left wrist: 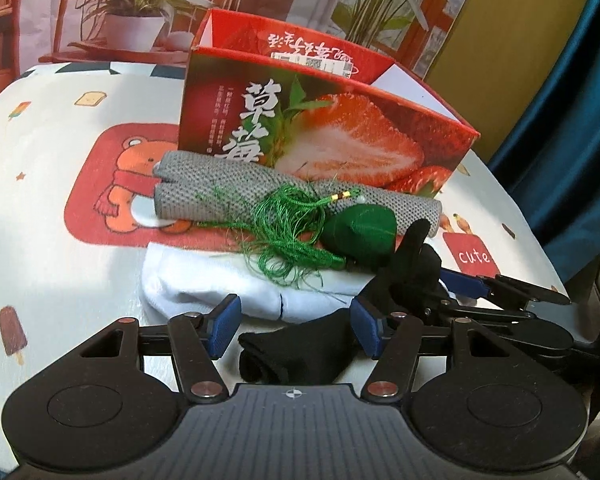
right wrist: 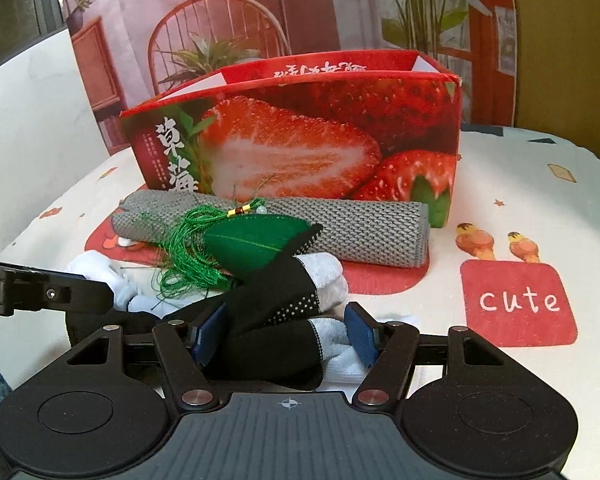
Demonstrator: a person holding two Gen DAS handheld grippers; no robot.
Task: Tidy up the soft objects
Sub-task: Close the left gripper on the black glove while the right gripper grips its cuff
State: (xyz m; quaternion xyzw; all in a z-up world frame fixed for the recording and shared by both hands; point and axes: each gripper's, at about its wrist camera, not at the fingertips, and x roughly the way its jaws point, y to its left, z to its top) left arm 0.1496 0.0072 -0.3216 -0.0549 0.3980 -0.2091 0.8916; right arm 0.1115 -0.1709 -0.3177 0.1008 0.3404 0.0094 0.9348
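Observation:
A pile of soft things lies in front of a red strawberry box (left wrist: 324,120) (right wrist: 300,132). A rolled grey knit cloth (left wrist: 260,188) (right wrist: 340,228) lies against the box. A green leaf sachet with tassel (left wrist: 356,236) (right wrist: 244,240) rests on white socks (left wrist: 228,292) (right wrist: 324,276). A black sock (left wrist: 304,352) (right wrist: 276,320) lies nearest. My left gripper (left wrist: 296,330) is open around one end of the black sock. My right gripper (right wrist: 284,334) (left wrist: 452,292) is open around the black sock's other part.
The table has a white cartoon cloth with a red bear patch (left wrist: 112,184) and a red "cute" patch (right wrist: 518,302) (left wrist: 474,256). A printed backdrop of plants and a chair stands behind the box. A blue curtain (left wrist: 580,120) hangs at the right.

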